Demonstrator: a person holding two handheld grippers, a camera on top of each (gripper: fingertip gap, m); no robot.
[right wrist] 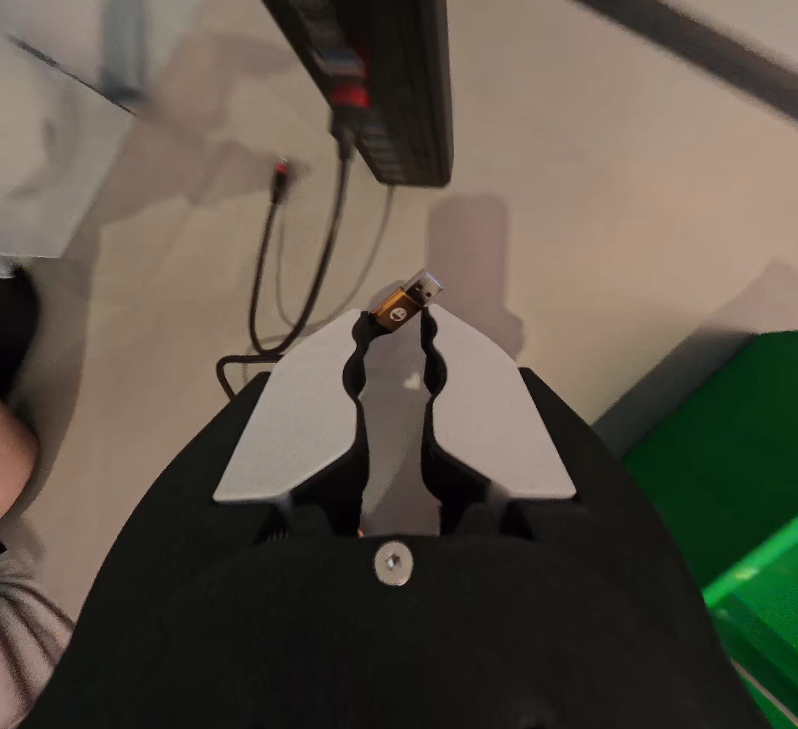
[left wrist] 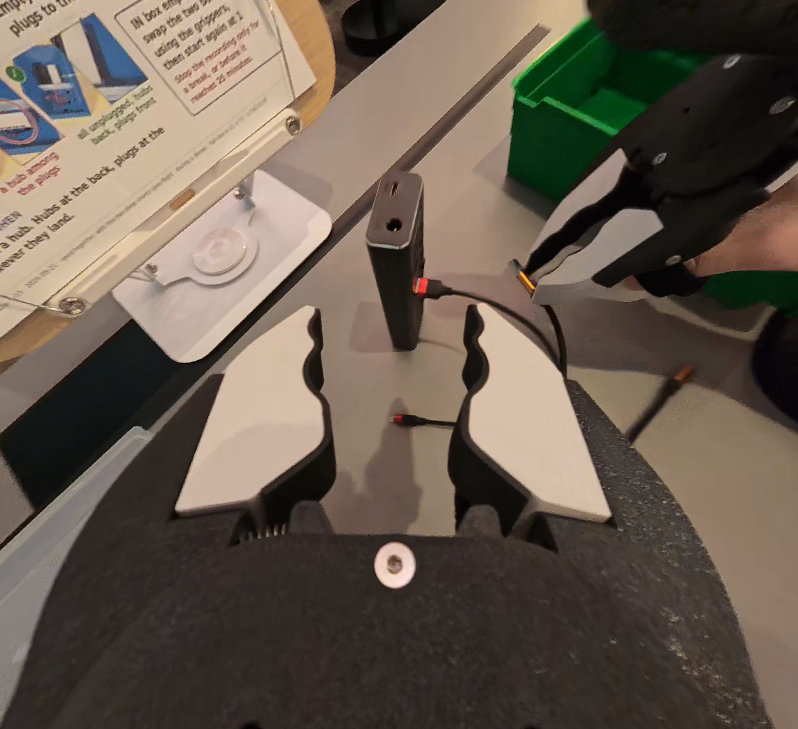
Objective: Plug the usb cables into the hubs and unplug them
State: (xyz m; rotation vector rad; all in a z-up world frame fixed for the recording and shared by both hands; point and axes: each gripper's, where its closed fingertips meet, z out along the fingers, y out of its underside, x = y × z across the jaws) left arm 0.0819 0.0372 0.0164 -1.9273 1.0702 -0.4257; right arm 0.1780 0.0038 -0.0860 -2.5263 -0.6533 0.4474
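Closest to my right camera, the right gripper (right wrist: 395, 313) pinches the gold plug (right wrist: 396, 311) at its very tips, the metal end jutting up and to the right at a slant. Its black cable (right wrist: 242, 363) loops off to the left of the gripper. My left gripper (left wrist: 393, 319) is spread wide and holds nothing, hovering low in its frame with the hub (left wrist: 399, 259) just beyond its tips.

That hub stands on end on the grey surface (left wrist: 453, 190) at frame centre, with a red plug (left wrist: 422, 286) already seated in its right face. A second red plug (left wrist: 397, 420) lies loose on the surface between my left gripper's fingers. Further out, a green bin (left wrist: 574, 103) sits at the upper right and an instruction sheet (left wrist: 142, 73) on a white stand at the upper left.

I judge the step in hand to be seating the gold plug in a free port. To do it well, I should first close the left gripper on the hub so it cannot topple, since it looks tippy on end. Then I should square the slanted plug to the port face before pushing, because a skewed entry would likely jam or twist it in so shallow a pinch.
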